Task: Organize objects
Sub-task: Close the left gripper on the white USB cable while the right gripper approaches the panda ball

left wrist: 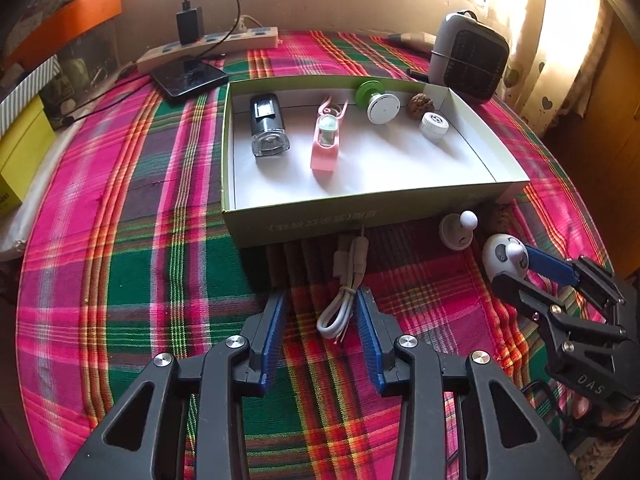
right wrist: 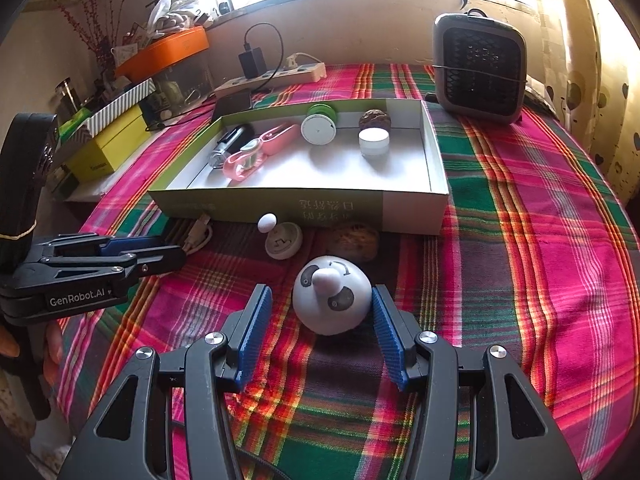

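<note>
Right gripper (right wrist: 320,320) stands wide astride the panda (right wrist: 330,304), just before the box (right wrist: 412,210); left gripper (left wrist: 321,312) open around the cable (left wrist: 340,304), also before the box; close squarely, low on each, lifting clear of the wall.

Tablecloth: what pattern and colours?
Plaid tablecloth in pink, green, orange and maroon; the right wrist view shows it best.

Plaid-clothed table (left wrist: 132,264): box (left wrist: 360,216), cable (left wrist: 344,300), panda toy (right wrist: 332,300), heater (right wrist: 480,72).
</note>
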`<state>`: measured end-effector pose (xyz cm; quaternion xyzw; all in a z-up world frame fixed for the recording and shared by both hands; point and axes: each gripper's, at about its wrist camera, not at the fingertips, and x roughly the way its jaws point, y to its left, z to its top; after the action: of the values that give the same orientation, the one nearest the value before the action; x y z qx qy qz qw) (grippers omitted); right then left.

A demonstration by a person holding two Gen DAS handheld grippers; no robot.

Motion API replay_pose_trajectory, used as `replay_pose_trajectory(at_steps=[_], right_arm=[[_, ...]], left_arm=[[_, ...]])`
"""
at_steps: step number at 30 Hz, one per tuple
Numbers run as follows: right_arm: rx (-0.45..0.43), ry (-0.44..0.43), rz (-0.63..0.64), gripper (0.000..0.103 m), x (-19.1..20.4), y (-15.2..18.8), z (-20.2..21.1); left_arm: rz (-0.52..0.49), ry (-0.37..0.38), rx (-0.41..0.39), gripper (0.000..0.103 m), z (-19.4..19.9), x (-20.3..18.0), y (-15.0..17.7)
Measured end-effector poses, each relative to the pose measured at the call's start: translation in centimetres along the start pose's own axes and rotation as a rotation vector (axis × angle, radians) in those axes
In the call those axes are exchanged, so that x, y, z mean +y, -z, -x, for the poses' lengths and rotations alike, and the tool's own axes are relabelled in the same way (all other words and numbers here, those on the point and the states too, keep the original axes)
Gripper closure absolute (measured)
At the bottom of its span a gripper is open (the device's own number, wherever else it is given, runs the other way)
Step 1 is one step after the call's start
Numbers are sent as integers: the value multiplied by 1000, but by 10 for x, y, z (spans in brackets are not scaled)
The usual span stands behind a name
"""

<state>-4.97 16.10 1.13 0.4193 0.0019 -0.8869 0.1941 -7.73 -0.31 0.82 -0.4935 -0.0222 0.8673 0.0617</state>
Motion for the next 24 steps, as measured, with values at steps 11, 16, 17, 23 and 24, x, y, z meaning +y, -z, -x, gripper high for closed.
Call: replay_pose_trajectory(at_steps=[11,16,17,23,24], right_arm=[[20,39,16,51,2,-2,-6],[20,43,12,51,1,-4,-8],[21,45,13,51,1,-4,-8],[25,66,28,51,4,-5,-10],[26,68,30,51,4,-5,-10]], left_arm=[[2,0,-30,69,-6,-5,-9],[-18,-13,-54,69,-9,-8,-10],[-24,-19,-56,69,-9,-9,-10],[-51,-23,-73,69,-8,-11,-7],[-47,-18,-76,69,-7,-9,-7]])
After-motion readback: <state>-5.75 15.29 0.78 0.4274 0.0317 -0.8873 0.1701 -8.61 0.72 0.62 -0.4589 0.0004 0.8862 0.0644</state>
